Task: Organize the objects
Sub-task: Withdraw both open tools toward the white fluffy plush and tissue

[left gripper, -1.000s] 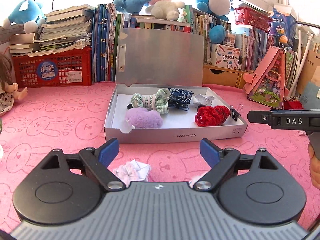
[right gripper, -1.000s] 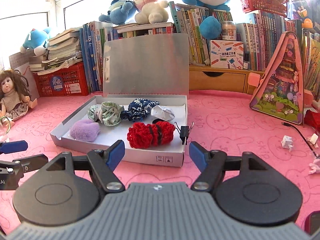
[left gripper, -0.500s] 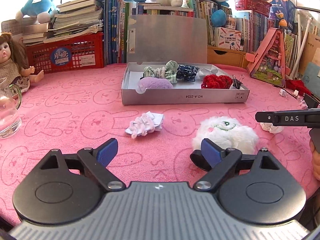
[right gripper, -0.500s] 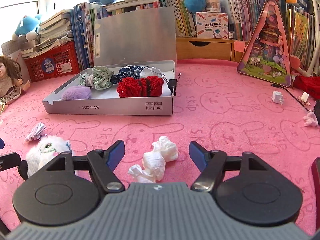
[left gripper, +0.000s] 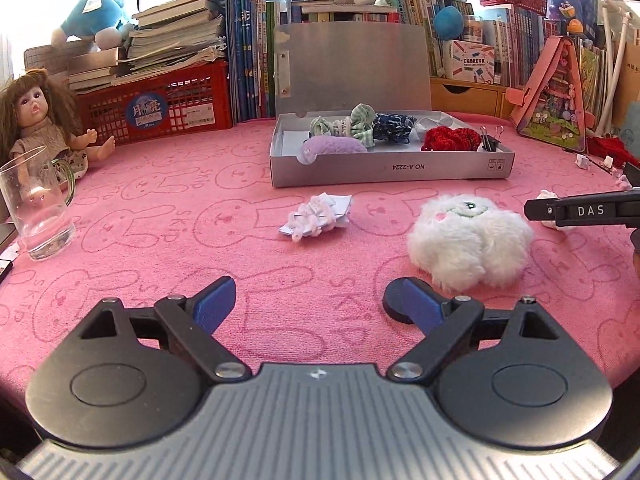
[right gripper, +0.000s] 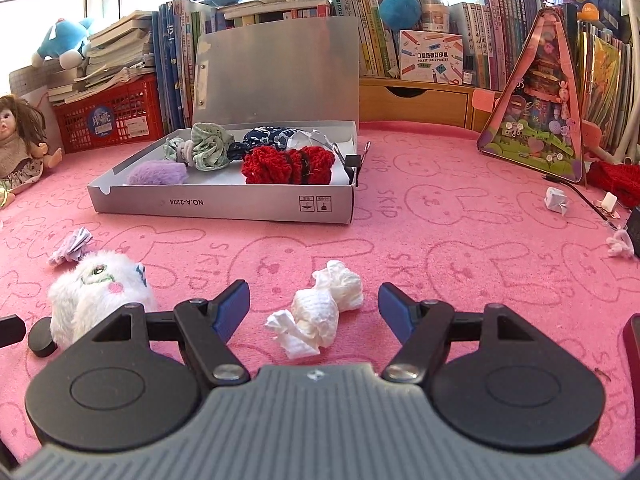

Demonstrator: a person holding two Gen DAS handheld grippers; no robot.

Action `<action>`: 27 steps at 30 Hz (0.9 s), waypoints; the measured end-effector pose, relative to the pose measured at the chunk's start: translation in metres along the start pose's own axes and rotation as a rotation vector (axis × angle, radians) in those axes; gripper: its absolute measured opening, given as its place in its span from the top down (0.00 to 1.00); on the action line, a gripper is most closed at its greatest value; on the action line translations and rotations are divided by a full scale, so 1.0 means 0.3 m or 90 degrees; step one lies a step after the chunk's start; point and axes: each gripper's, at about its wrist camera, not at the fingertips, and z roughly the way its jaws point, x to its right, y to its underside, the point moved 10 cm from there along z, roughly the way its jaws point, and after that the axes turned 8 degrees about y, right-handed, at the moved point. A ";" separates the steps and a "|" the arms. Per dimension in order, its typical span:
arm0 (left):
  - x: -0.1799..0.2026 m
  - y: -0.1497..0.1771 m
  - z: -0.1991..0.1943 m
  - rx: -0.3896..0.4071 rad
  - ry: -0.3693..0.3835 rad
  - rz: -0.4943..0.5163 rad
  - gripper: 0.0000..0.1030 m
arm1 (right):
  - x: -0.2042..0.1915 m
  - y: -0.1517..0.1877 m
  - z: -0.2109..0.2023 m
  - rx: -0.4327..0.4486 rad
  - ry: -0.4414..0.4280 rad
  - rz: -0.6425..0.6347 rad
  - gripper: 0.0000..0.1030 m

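An open grey box [left gripper: 392,168] [right gripper: 224,210] on the pink cloth holds several hair scrunchies, among them a red one [right gripper: 288,166] and a purple one [left gripper: 334,146]. In front of it lie a pink paper bundle [left gripper: 316,218] [right gripper: 70,246], a white fluffy toy [left gripper: 470,242] [right gripper: 98,288] and a crumpled white tissue [right gripper: 320,312]. My left gripper [left gripper: 316,306] is open and empty, behind the bundle and left of the toy. My right gripper [right gripper: 314,306] is open and empty, its fingers on either side of the tissue. It also shows in the left wrist view [left gripper: 584,212].
A glass mug [left gripper: 38,208] and a doll [left gripper: 40,128] stand at the left. A red crate [left gripper: 160,110], books and plush toys line the back. A pink triangular case [right gripper: 536,120], a cable and small paper scraps [right gripper: 556,200] lie at the right.
Both grippers have pulled back from the box and dropped lower. The bundle, the fluffy toy and the tissue have come into view. Both stay open.
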 end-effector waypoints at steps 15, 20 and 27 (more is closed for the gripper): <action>0.134 0.033 0.041 0.001 0.046 0.040 0.46 | -0.011 0.003 -0.008 0.009 0.005 -0.013 0.29; 0.135 0.029 0.054 0.002 0.051 0.032 0.50 | -0.014 0.004 -0.010 0.009 0.005 -0.016 0.32; 0.139 0.031 0.053 0.004 0.063 0.019 0.61 | -0.018 0.011 -0.010 0.004 0.005 -0.022 0.48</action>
